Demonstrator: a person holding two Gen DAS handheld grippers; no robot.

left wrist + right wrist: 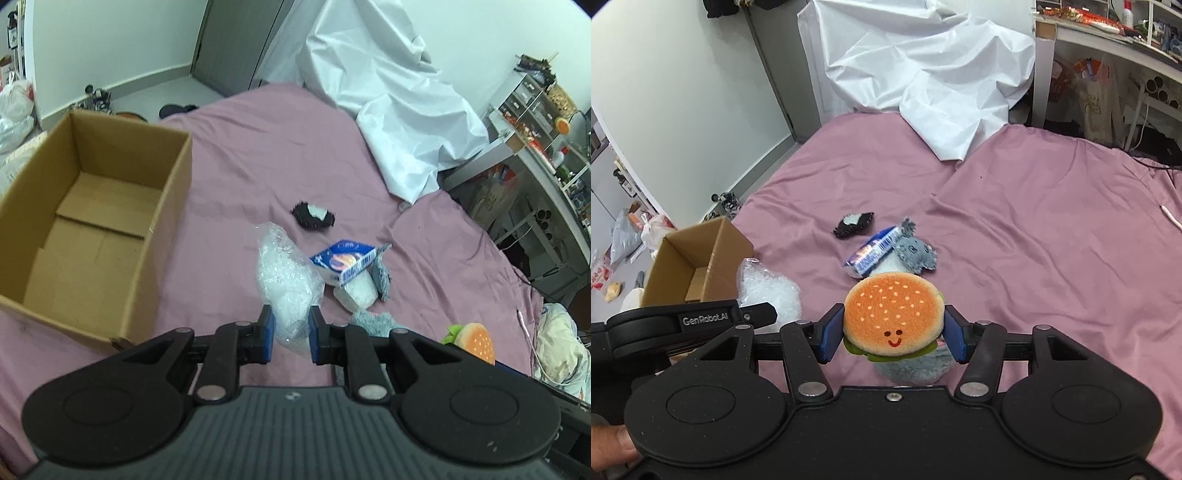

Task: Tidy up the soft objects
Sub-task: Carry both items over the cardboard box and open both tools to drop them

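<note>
One open cardboard box (92,229) stands on a pink bedsheet (258,155) beside one crumpled white sheet (388,110). Scattered soft goods number one clear bubble-wrap bag (284,280), one plush hamburger (894,314), one blue carton (343,264), one black furry piece (314,216) and two grey plush items (916,253) (912,365). Two handheld grippers (290,332) (894,338) are in view.

The left gripper (290,334) pinches the near end of a clear bubble-wrap bag (286,284) between its blue pads, above the pink bedsheet (258,158). An open cardboard box (92,221) sits to the left. Beyond the bag lie a blue carton (345,262), a grey plush (382,275) and a black furry piece (314,216). A burger plush (478,341) shows at the right.
</note>
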